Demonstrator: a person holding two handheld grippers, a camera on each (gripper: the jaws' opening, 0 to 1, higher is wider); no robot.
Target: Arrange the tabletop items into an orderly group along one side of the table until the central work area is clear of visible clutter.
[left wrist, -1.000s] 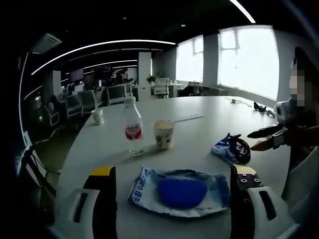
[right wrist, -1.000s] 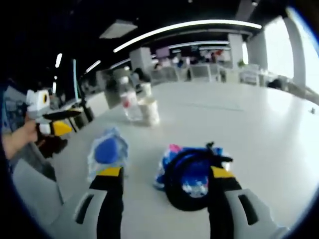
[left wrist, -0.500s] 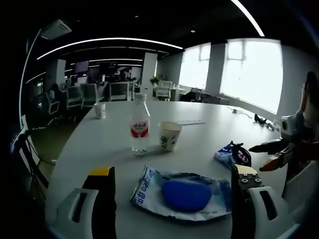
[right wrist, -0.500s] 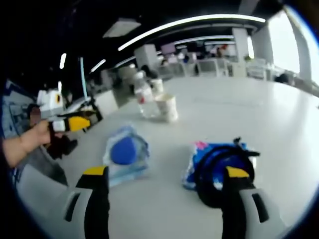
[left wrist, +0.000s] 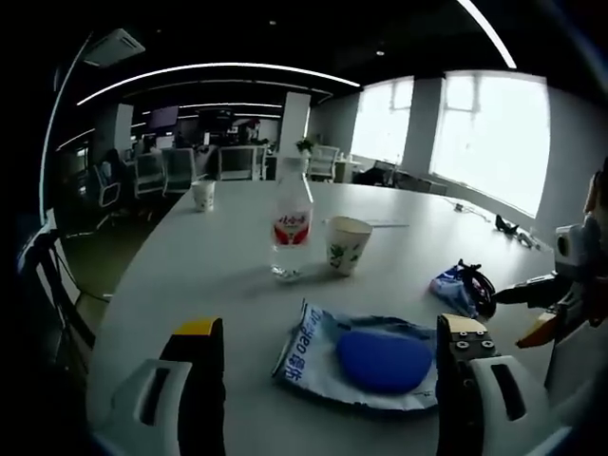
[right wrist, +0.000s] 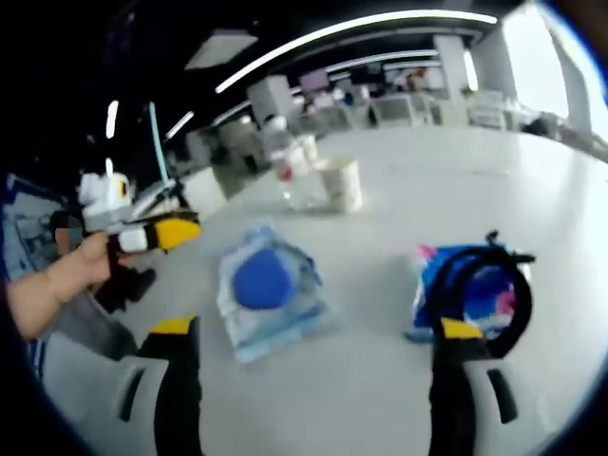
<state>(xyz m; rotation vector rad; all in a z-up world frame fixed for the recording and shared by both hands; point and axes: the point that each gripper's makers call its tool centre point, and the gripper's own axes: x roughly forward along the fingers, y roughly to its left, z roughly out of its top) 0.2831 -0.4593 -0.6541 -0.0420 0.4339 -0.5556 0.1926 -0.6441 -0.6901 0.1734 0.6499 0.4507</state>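
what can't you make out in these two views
- Bottle label: left gripper view, print too small to read.
- Far cup: left gripper view, too small to tell its contents.
- Black cable and the packet under it: right gripper view, blurred, and partly behind that hand-held gripper's jaw.
- Blue pouch text: right gripper view, blurred.

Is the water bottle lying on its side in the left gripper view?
No, the water bottle stands upright on the table, cap up, just beside the paper cup.
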